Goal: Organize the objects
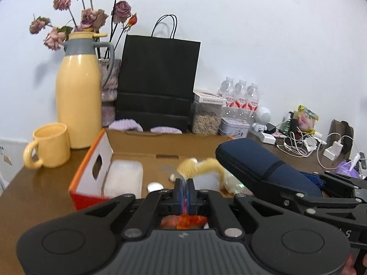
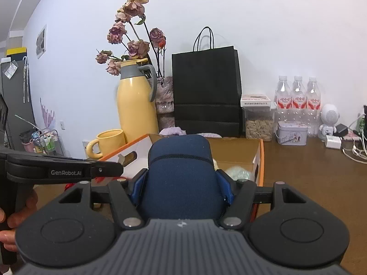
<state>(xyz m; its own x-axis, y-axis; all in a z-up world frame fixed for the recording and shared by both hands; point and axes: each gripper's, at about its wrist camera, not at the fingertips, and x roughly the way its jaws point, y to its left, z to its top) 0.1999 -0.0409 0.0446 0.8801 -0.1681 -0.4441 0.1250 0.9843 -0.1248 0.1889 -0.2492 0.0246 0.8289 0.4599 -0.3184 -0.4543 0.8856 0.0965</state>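
Right wrist: navy case clamped inside right claw.

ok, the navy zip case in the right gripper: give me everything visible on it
The navy case looks like a fabric-covered, rounded oblong shell with a zipper seam along its edge and a darker band across it. The right gripper is shut on its near end, blue pads pressing both sides. It is held tilted up over the open cardboard box, not resting on anything visible.

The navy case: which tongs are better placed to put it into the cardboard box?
Right. The right tongs already grip the navy case over the cardboard box; the left tongs are shut beside it.
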